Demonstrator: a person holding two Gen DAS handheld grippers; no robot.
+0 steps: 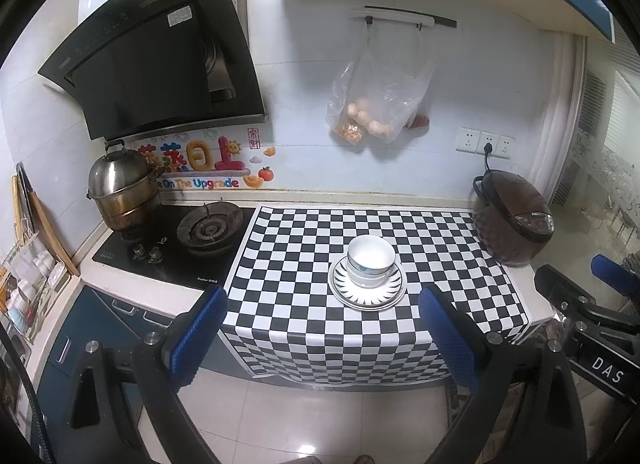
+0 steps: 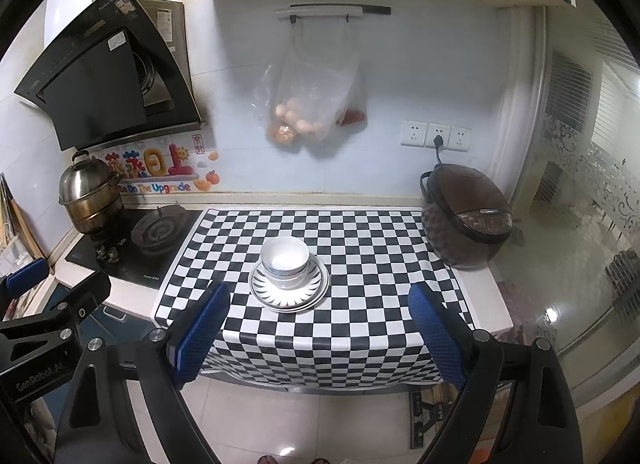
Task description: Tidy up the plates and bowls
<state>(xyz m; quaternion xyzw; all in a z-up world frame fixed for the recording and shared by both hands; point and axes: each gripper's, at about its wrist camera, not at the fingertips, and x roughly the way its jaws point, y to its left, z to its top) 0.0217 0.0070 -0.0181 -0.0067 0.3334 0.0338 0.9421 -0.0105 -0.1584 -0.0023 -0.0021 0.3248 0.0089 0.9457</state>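
White bowls [image 1: 370,260] [image 2: 285,261] sit nested in a stack on patterned plates [image 1: 384,294] [image 2: 308,296], in the middle of the checkered counter mat [image 1: 312,324] [image 2: 360,324]. My left gripper [image 1: 322,306] hangs back from the counter's front edge, open, with nothing between its blue pads. My right gripper [image 2: 316,304] is likewise open and empty, held off the counter at about the same distance. The right gripper shows at the far right edge of the left wrist view, and the left one at the left edge of the right wrist view.
A brown rice cooker [image 1: 514,220] [image 2: 466,220] stands at the mat's right end. A gas hob [image 1: 176,240] with a steel steamer pot [image 1: 120,192] lies left of the mat, under a black hood [image 1: 160,60]. A plastic bag of food [image 1: 376,104] hangs on the wall.
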